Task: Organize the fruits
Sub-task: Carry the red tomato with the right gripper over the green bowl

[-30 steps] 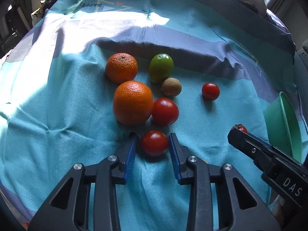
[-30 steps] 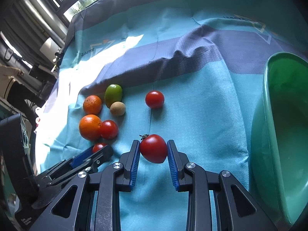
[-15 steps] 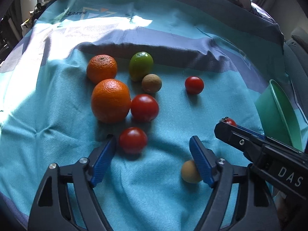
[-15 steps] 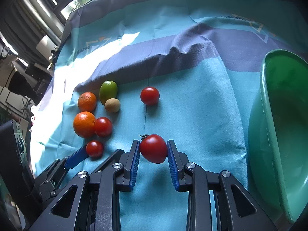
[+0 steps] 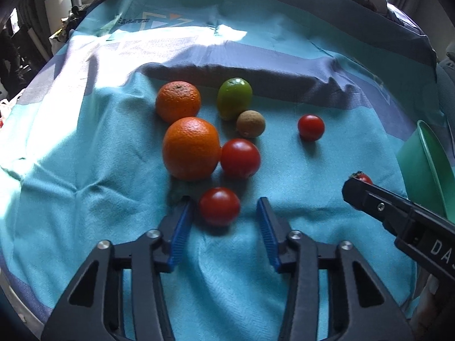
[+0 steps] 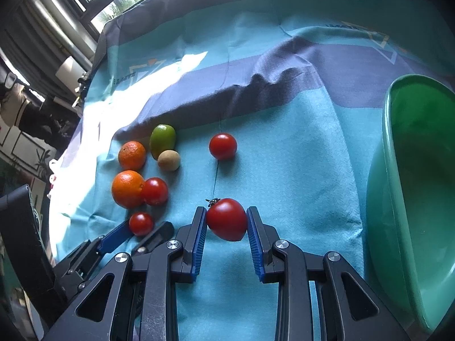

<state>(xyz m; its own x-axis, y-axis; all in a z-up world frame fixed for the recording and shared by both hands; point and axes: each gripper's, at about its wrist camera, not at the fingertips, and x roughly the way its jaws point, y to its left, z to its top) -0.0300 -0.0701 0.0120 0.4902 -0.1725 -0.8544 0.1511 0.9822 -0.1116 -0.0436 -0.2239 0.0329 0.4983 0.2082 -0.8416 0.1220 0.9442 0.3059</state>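
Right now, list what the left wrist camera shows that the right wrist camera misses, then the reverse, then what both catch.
Left wrist only: the open left gripper seen from behind, around a small tomato, with a visible gap on its right side.

Right wrist only: the right gripper shut on a stemmed tomato, the inside of the green bowl, and a window.

Both: two oranges, a green fruit, a brown fruit, two more tomatoes, and the teal cloth.

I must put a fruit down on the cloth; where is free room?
Bare cloth lies between the lone tomato and the green bowl. The left is crowded: oranges, lime, tomatoes.
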